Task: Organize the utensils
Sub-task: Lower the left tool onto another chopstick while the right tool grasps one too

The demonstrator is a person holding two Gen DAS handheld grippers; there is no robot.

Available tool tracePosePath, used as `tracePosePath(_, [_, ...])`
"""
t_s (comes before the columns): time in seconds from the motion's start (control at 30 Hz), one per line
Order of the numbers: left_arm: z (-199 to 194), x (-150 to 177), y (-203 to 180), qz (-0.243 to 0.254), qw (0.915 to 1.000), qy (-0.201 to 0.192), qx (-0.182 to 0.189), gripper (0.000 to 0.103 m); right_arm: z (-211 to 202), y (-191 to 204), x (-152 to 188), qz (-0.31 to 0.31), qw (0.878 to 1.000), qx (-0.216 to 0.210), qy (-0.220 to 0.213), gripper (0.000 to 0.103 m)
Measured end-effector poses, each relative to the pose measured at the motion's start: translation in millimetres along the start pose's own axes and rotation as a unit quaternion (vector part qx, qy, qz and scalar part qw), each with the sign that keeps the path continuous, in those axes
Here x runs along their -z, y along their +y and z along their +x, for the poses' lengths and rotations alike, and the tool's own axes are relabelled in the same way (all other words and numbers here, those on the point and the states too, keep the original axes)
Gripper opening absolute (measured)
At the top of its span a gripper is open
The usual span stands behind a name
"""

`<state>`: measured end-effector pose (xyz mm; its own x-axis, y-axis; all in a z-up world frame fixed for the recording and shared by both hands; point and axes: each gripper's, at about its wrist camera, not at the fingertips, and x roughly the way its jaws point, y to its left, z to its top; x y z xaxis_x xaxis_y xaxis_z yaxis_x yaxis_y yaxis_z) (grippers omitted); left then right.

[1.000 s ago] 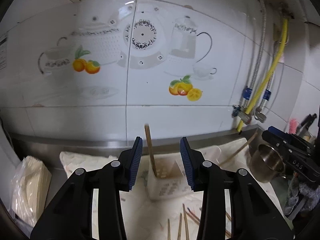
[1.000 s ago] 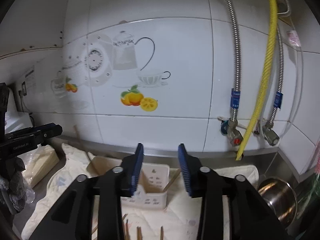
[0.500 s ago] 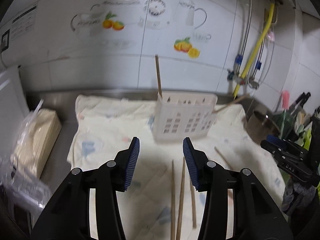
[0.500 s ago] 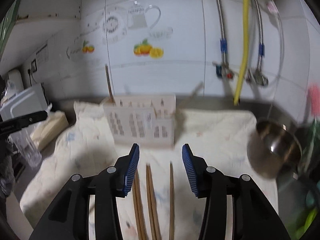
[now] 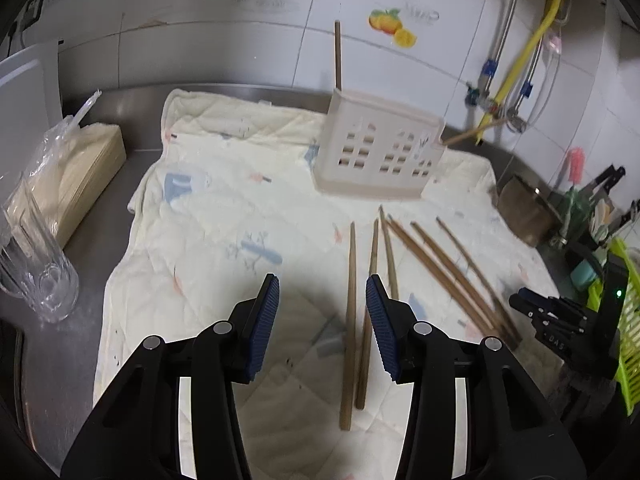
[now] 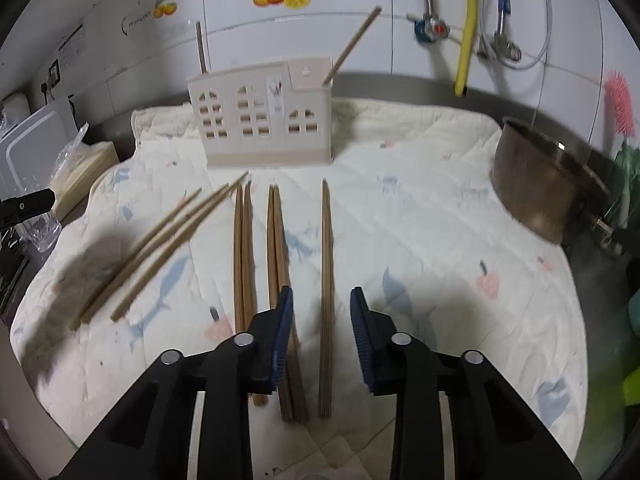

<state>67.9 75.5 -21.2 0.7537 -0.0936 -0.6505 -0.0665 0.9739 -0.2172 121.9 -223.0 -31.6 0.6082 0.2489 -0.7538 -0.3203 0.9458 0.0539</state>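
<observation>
Both claws hang released over a quilted cloth (image 6: 420, 208) on the desk. The left claw (image 5: 322, 322) has two chopsticks (image 5: 351, 320) lying between its spread fingers, untouched. The right claw (image 6: 320, 332) straddles a single chopstick (image 6: 326, 280), with more pairs (image 6: 244, 256) to its left. The holder (image 6: 262, 116) stands at upper centre of the right view, one stick (image 6: 201, 50) upright at its left end, another (image 6: 354, 46) leaning from its right. A steel pot (image 6: 540, 184) sits at right.
</observation>
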Motion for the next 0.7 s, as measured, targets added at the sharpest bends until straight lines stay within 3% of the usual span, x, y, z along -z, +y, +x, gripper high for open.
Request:
tracePosePath(0.5, [8.8,32.0,1.6,0.0,0.9993,0.037,0.005,0.045,17.8,-2.3,18.2,0.01,1.0,-0.001,0.029,0.009])
tracePosePath(0.7, [17.4,46.0,-4.5,0.008,0.9978,0.064,0.015,0.032,19.4,-4.6,19.5,0.014,0.999,0.001,0.031,0.007])
